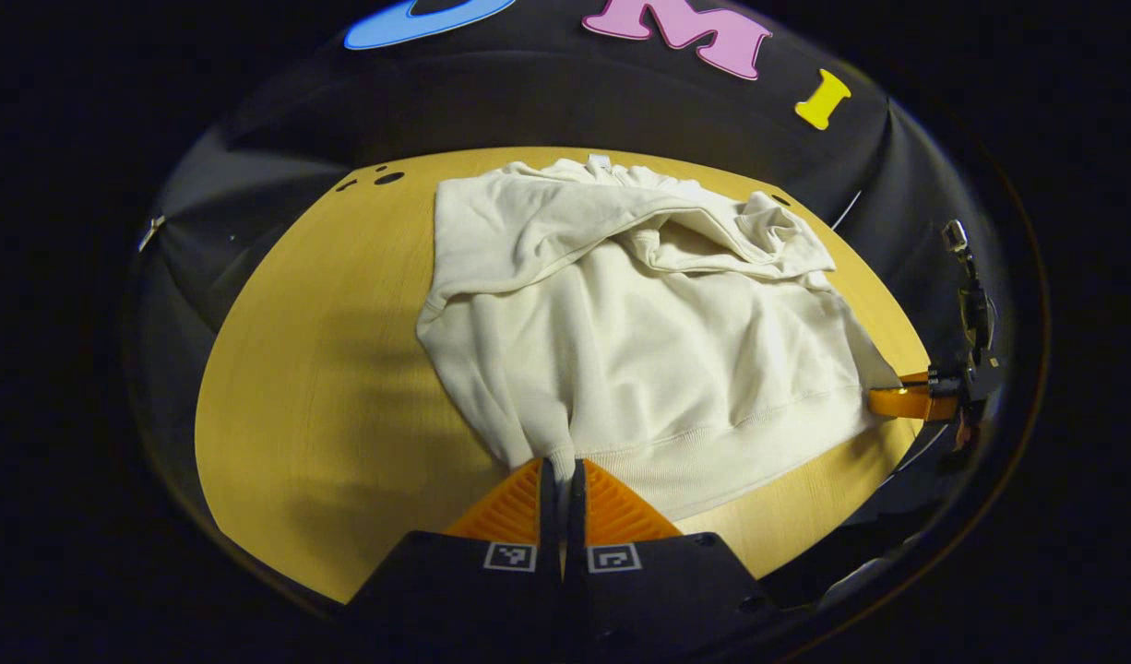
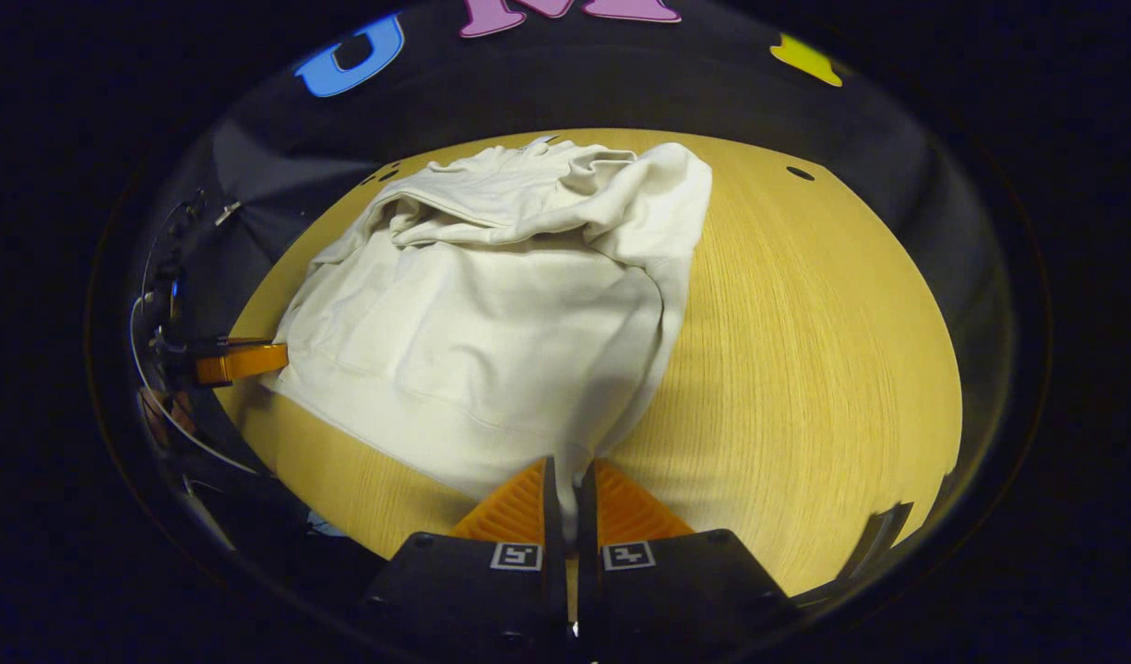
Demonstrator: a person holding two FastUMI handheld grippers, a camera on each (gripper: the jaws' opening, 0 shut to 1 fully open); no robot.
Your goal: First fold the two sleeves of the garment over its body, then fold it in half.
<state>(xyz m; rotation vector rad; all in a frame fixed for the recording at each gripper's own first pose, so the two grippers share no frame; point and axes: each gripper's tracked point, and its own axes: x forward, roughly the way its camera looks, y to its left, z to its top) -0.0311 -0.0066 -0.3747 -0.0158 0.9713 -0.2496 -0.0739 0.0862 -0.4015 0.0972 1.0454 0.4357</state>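
Observation:
A cream sweatshirt (image 1: 639, 341) lies on the wooden table (image 1: 316, 397), both sleeves folded over its upper body, hem toward me. My left gripper (image 1: 562, 466) is shut on the hem's near left corner. In the right gripper view the same sweatshirt (image 2: 492, 314) spreads to the left, and my right gripper (image 2: 565, 470) is shut on the hem's near right corner. The right gripper's orange fingers (image 1: 902, 402) show at the hem's far corner in the left gripper view. The left gripper's fingers (image 2: 243, 361) show at the opposite corner in the right gripper view.
Bare wood of the table (image 2: 805, 369) lies right of the garment in the right gripper view and left of it in the left gripper view. Small dark holes (image 1: 387, 177) mark the table's far edge. Black cloth wall stands behind.

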